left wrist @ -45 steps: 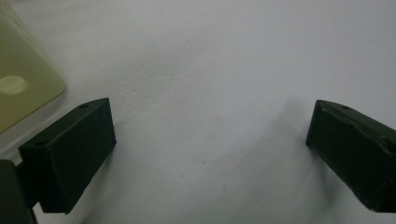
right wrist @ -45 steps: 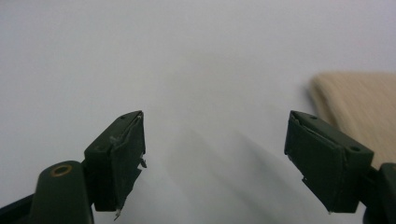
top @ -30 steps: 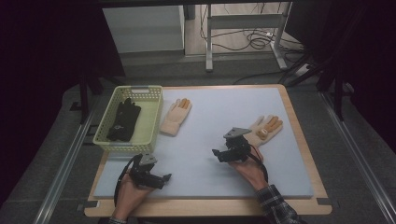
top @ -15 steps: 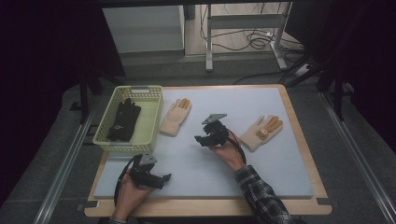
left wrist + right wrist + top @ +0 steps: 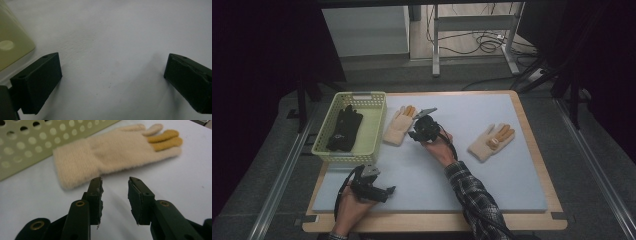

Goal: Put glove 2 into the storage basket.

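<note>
Cream glove [image 5: 397, 127] lies on pale blue mat [image 5: 512, 165].

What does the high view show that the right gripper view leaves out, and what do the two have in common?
High view alone: the whole blue mat, a second cream glove lying to the right, a black glove inside the basket, the left hand-held gripper near the front edge, and the person's sleeve.

Right gripper view alone: the right hand-held gripper close up, its jaws a little apart with nothing between them, just short of the glove's cuff.

Both: the cream glove with orange fingers beside the yellow-green basket.
</note>
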